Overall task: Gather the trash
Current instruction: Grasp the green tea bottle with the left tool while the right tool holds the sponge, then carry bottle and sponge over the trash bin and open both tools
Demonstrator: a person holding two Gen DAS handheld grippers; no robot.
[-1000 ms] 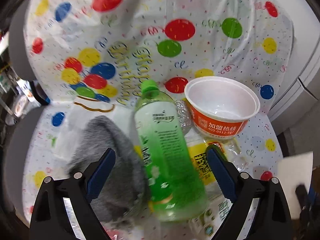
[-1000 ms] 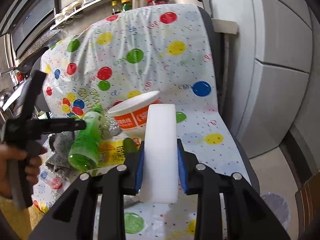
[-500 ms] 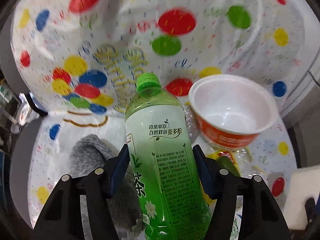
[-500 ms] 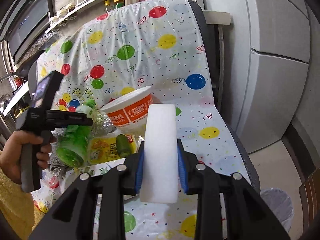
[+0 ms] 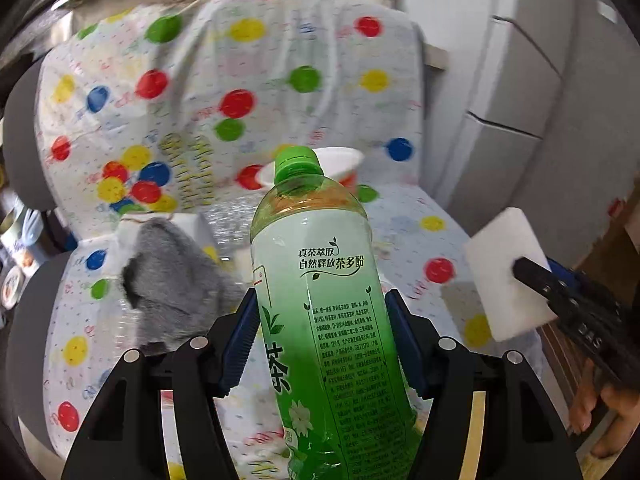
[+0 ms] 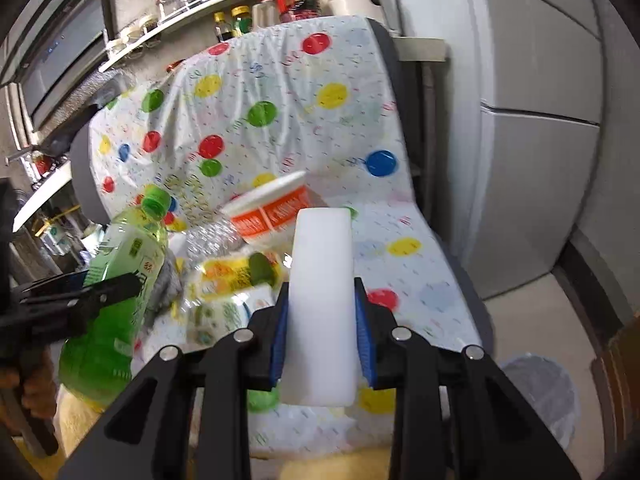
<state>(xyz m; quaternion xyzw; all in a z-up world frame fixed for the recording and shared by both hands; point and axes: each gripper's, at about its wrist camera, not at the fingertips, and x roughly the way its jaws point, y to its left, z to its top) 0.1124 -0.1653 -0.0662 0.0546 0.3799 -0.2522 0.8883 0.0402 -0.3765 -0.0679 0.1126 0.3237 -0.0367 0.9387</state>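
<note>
Collecting trash, part-way through. The left claw (image 5: 320, 344) is gripping a green tea bottle (image 5: 320, 300) above the balloon-print chair (image 6: 312, 120); the right claw (image 6: 322, 340) is clenching a white foam block (image 6: 322, 300). Still lying on the chair seat are an orange paper bowl (image 6: 272, 208), a yellow wrapper (image 6: 232, 272) and a grey cloth (image 5: 168, 280). A lined bin (image 6: 540, 392) is standing on the floor beside the chair, neither held item yet dropped in.
</note>
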